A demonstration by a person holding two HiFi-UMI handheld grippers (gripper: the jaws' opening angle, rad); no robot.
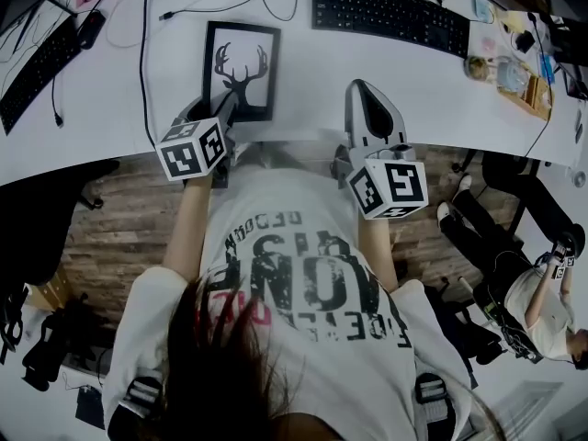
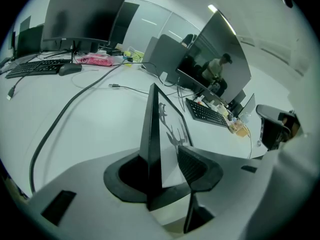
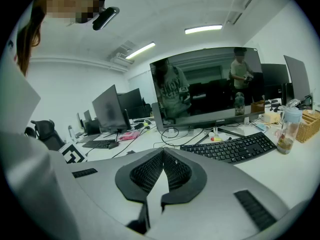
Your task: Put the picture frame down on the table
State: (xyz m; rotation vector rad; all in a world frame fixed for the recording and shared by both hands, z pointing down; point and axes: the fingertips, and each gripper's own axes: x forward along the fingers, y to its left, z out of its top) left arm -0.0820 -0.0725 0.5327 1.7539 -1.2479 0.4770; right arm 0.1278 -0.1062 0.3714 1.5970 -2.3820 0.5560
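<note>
The frame [image 1: 241,70], a black one with a deer silhouette, lies face up on the white table [image 1: 317,76], near its front edge. The left hand-held gripper [image 1: 223,108] reaches over that edge to the frame's lower left corner. In the left gripper view the frame [image 2: 152,134] stands edge-on between the jaws of the left hand-held gripper [image 2: 167,159]. It sits against one jaw, and the other pad [image 2: 190,165] is clear of the glass, so the jaws are apart. The right hand-held gripper [image 1: 369,99] sits to the frame's right, apart from it. Its jaws are together with nothing between them [image 3: 162,153]. A keyboard [image 1: 390,15] lies farther back.
</note>
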